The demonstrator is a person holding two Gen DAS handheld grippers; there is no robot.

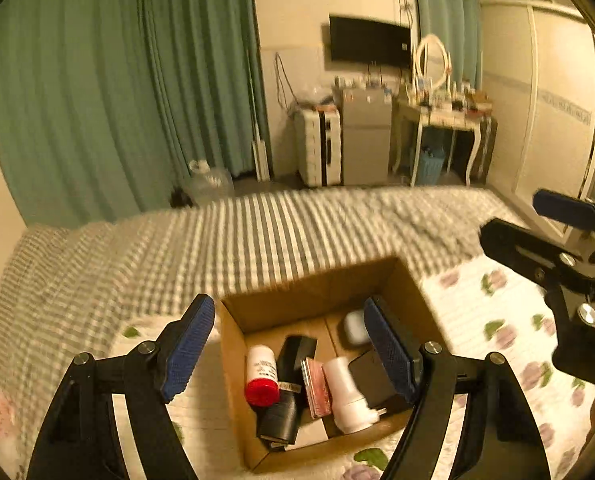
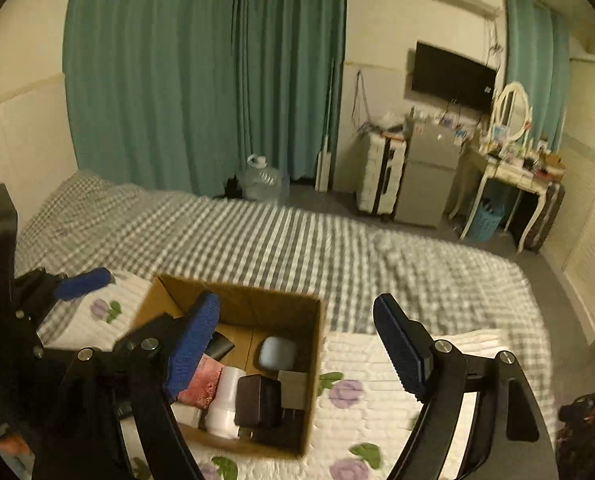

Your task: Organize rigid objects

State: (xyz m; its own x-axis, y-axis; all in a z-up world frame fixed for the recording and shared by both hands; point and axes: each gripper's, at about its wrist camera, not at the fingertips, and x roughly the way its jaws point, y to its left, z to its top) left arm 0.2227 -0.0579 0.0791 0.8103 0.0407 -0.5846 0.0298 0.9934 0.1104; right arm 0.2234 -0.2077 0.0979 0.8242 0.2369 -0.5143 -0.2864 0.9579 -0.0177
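Observation:
An open cardboard box (image 1: 233, 364) sits on a floral quilt on the bed; it also shows in the right wrist view (image 2: 313, 344). Inside lie a white bottle with a red cap (image 1: 262, 376), a black cylinder (image 1: 285, 396), a pink flat item (image 1: 317, 388), a white tube (image 1: 345, 396), a black block (image 1: 371, 376) and a pale earbud case (image 1: 355, 326). My left gripper (image 1: 297, 352) is open and empty above the box. My right gripper (image 2: 301, 348) is open and empty above the box's right side; it shows at the right edge of the left wrist view (image 1: 553, 236).
A grey checked blanket (image 2: 257, 240) covers the bed behind the box. Beyond it stand green curtains (image 2: 201, 72), a water jug (image 2: 263, 180), a white suitcase (image 2: 381, 176), a small fridge (image 2: 429, 176) and a dressing table (image 2: 509, 176).

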